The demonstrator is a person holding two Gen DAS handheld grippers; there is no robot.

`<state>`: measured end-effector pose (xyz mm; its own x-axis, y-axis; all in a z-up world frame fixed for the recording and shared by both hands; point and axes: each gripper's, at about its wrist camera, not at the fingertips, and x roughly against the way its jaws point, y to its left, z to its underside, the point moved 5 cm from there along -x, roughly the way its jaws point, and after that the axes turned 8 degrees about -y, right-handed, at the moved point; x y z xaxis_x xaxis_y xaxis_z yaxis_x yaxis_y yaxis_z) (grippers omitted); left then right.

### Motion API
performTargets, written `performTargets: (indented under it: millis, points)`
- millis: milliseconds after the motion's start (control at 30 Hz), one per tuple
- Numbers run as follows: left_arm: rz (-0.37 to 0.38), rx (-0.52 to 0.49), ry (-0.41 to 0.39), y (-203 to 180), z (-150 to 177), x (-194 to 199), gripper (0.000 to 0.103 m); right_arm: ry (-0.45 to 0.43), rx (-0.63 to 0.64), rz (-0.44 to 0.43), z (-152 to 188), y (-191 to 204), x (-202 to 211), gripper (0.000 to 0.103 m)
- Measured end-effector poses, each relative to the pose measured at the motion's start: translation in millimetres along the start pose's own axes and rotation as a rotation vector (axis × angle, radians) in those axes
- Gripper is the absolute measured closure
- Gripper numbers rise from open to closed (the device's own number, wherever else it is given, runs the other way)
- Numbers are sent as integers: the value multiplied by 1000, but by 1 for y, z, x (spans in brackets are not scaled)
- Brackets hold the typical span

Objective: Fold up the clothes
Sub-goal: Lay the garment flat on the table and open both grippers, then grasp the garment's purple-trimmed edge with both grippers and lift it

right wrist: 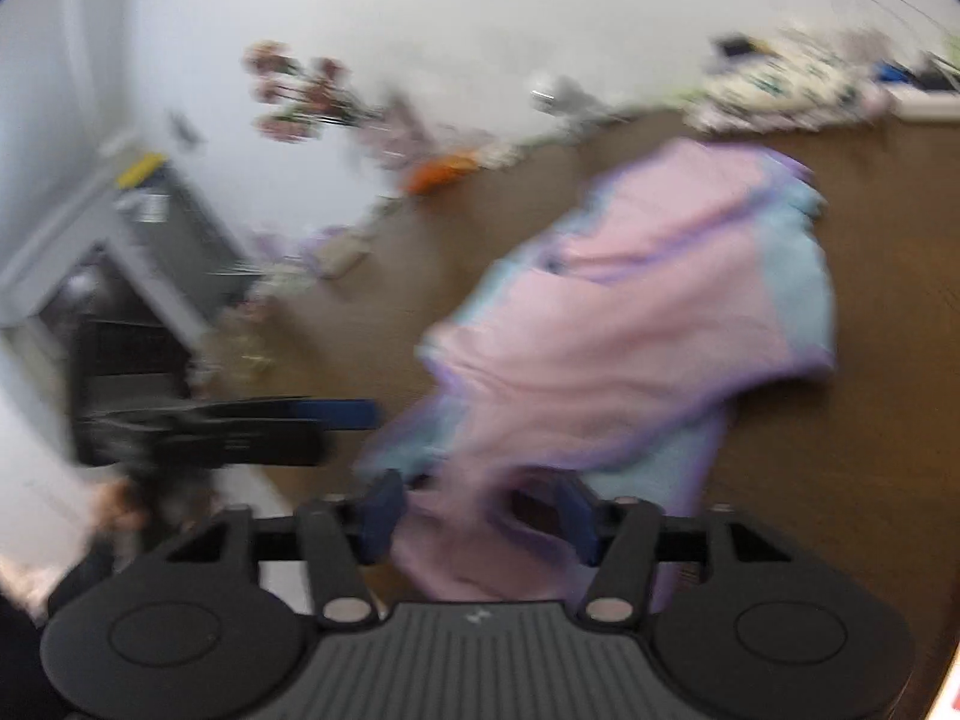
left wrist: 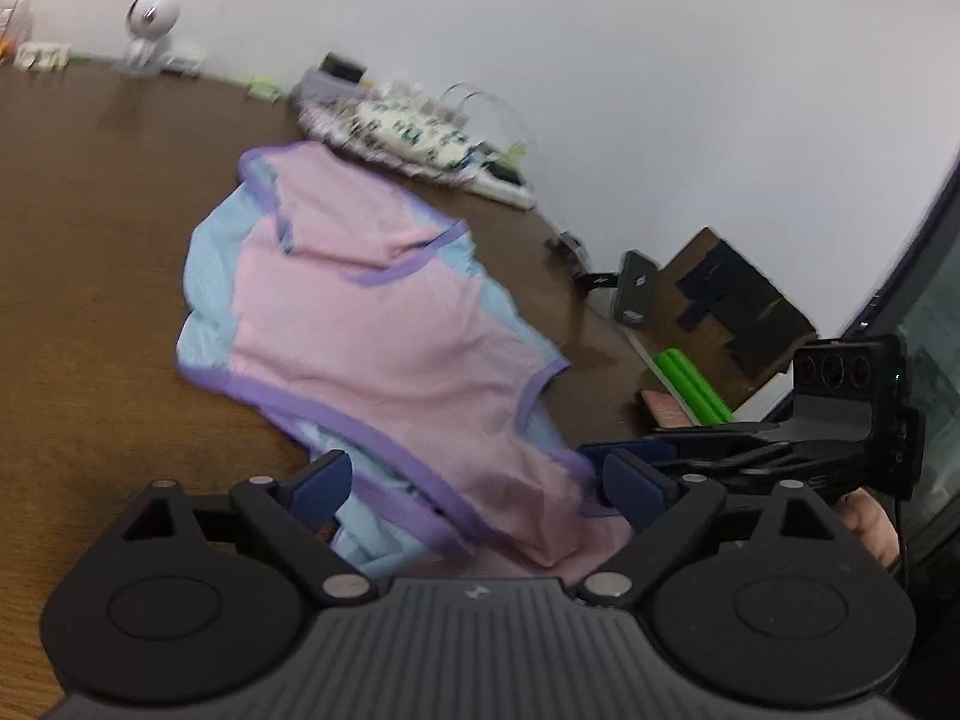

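**Both jaws over garment, near edge of table**

My left gripper [left wrist: 474,489] stands wide, pads clear of cloth. My right gripper [right wrist: 480,516] is partly open; blur hides any pinch. The pink-and-blue garment [left wrist: 372,312] lies crumpled on the brown table [left wrist: 90,240], its near hem between both sets of fingers.

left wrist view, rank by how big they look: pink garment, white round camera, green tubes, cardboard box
1. pink garment, by far the largest
2. cardboard box
3. green tubes and white round camera look alike; the camera sits farther off, so unranked
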<state>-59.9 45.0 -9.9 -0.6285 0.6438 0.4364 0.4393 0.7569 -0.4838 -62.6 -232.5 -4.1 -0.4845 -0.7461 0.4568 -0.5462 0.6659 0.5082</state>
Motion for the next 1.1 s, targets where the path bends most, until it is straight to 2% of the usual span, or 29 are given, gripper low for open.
performTargets:
  millis: [33,100,133,200,300,333,400,467,500,533,567,600,633,667,700,767,900,1000,1067,1100]
  points:
    - [-1,-12,2,0,2,-2,11,10,-11,-22,2,-1,-4,85]
    - [3,-33,11,-2,7,-5,11,30,-32,-65,6,-2,-12,91]
    - [3,-40,18,-3,9,-6,11,40,-39,-81,7,-2,-17,99]
    - [2,-49,27,-5,13,-8,11,24,-23,-70,-1,0,-26,102]
    - [-8,-35,2,-3,9,-2,9,-121,-45,-105,-34,4,-20,102]
    - [-19,-37,-13,-2,7,0,9,-162,-37,-76,-47,1,-21,102]
    - [-62,-67,-36,-3,5,2,5,-235,-20,-7,-72,-8,-24,102]
    - [-95,-118,-48,-9,6,1,4,-222,8,180,-85,-34,-45,95]
    - [-104,-150,-54,-14,7,0,4,-183,30,282,-86,-46,-56,88]
    - [-122,-181,-65,-18,8,0,4,-160,44,348,-85,-52,-60,87]
    - [-148,-209,-79,-20,10,-1,4,-192,53,324,-84,-48,-51,87]
    - [-173,-238,-93,-23,11,-1,4,-224,63,301,-82,-43,-42,81]
    - [-206,-273,-103,-26,12,-3,4,-258,73,275,-80,-38,-32,60]
    - [-247,-314,-108,-28,13,-5,4,-291,95,245,-75,-31,-18,50]
    - [-286,-352,-107,-31,13,-9,4,-294,146,234,-67,-21,-8,45]
    - [-347,-384,-85,-29,12,-18,9,-290,245,211,-51,-1,11,45]
    - [-393,-311,-51,-15,8,-24,29,-141,375,207,0,29,6,49]
    - [-430,-289,-52,-9,8,-20,32,-131,506,281,22,41,-7,50]
    - [-455,-315,-68,-14,10,-17,32,-126,621,388,30,44,-18,60]
    - [-463,-328,-78,-18,11,-16,32,-110,672,441,32,45,-22,71]
